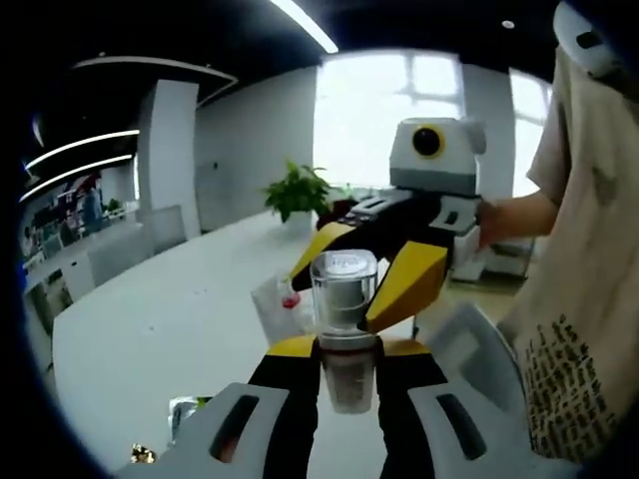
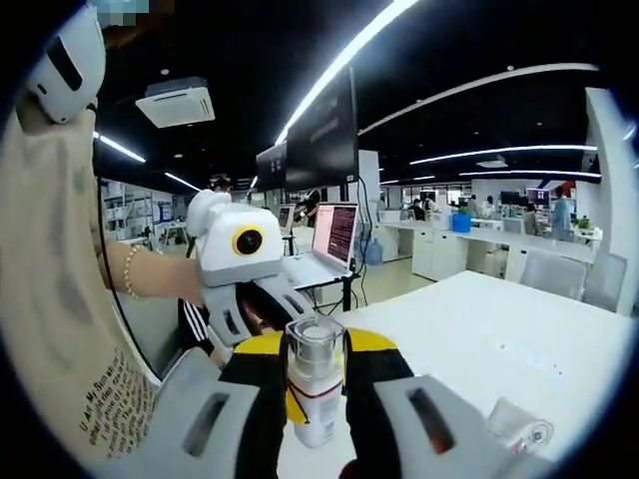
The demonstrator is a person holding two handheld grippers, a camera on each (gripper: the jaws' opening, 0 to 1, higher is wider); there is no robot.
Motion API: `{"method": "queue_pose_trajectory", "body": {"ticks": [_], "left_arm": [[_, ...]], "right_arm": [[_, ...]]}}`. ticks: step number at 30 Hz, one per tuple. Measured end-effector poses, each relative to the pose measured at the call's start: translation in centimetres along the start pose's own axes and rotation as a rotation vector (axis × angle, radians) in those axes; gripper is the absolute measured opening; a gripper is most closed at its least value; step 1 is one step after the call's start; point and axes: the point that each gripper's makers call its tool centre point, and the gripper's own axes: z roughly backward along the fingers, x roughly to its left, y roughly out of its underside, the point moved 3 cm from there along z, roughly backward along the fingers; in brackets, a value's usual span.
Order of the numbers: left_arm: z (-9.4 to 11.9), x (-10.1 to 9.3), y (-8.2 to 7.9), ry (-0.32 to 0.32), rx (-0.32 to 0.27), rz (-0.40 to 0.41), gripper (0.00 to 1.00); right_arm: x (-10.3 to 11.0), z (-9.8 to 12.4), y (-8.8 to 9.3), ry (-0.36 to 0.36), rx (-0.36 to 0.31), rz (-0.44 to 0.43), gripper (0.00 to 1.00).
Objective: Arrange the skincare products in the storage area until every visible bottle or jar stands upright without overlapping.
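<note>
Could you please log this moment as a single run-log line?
left gripper: shut on clear-capped bottle | right gripper: shut on white bottle | both held upright above white table | potted plant behind

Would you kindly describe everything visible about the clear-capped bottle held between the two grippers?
The small bottle with a clear plastic cap stands roughly upright in mid-air above the white table. Its cap looks transparent and faceted with a flat top; the body below appears whitish with a reddish band in the right gripper view. The left gripper clamps its lower body between black-and-yellow jaws, while the right gripper grips it from the opposite side. Any label is unreadable.
</note>
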Motion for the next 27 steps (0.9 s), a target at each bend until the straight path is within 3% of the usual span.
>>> {"method": "queue_pose_trajectory", "body": {"ticks": [5, 9, 14, 27], "left_arm": [[-0.7, 0.6, 1.4, -0.012, 0.064, -0.027, 0.18], [-1.4, 1.0, 2.0, -0.018, 0.072, -0.026, 0.17], [-2.7, 1.6, 4.0, -0.027, 0.141, -0.039, 0.17], [-5.9, 2.7, 9.9, -0.006, 0.274, -0.039, 0.17]], "right_arm": [[-0.6, -0.1, 0.2, 0.017, 0.016, 0.026, 0.21], [-1.0, -0.4, 1.1, 0.025, 0.052, 0.053, 0.21], [-1.3, -0.8, 3.3, 0.049, 0.129, 0.097, 0.21], [-2.3, -1.5, 9.8, 0.123, 0.275, 0.103, 0.21]]}}
